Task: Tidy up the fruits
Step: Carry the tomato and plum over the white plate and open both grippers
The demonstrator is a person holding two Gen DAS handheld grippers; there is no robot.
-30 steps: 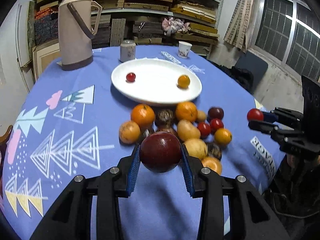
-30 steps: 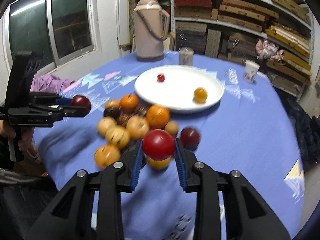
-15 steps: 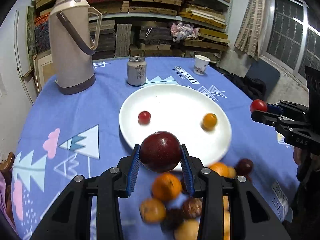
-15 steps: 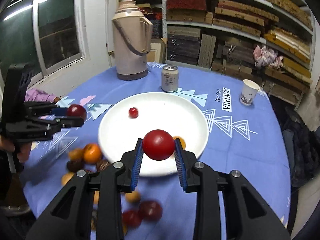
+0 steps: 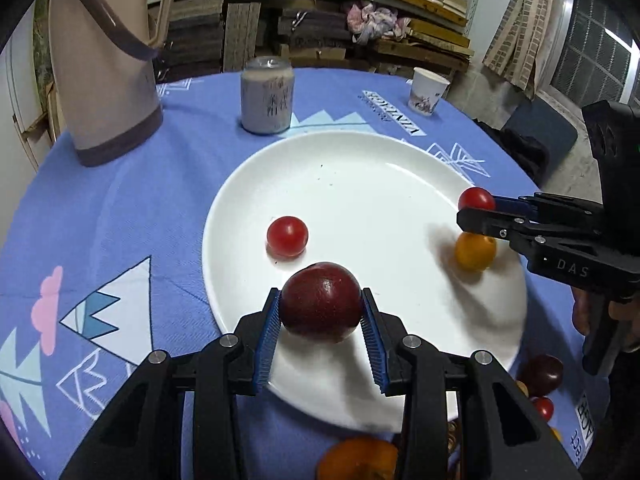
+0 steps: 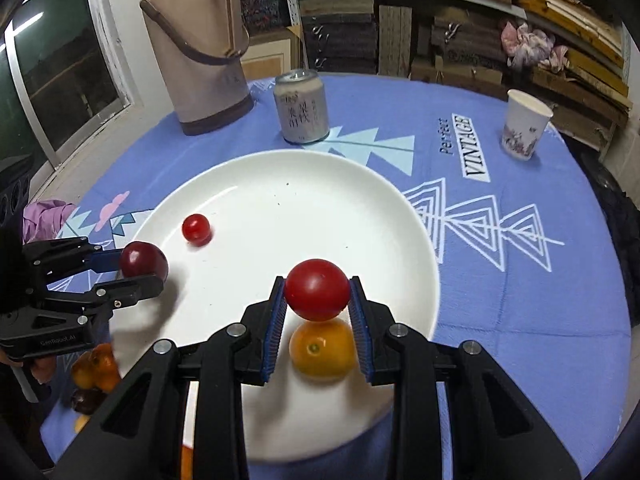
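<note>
Your left gripper [image 5: 321, 312] has its jaws clamped on a dark red plum [image 5: 321, 303] over the near rim of the white plate [image 5: 360, 168], which sits mid-table. Your right gripper [image 6: 317, 300] pinches a red tomato [image 6: 317, 289] above the small orange fruit [image 6: 322, 349] lying in the plate. A small red tomato [image 5: 287, 236] lies in the plate's left part; its middle and far side are bare. Loose fruit [image 6: 95, 366] crowds the table's near edge. Toward the far edge stand a thermos [image 5: 102, 64], a can [image 5: 267, 96] and a paper cup [image 5: 427, 90].
</note>
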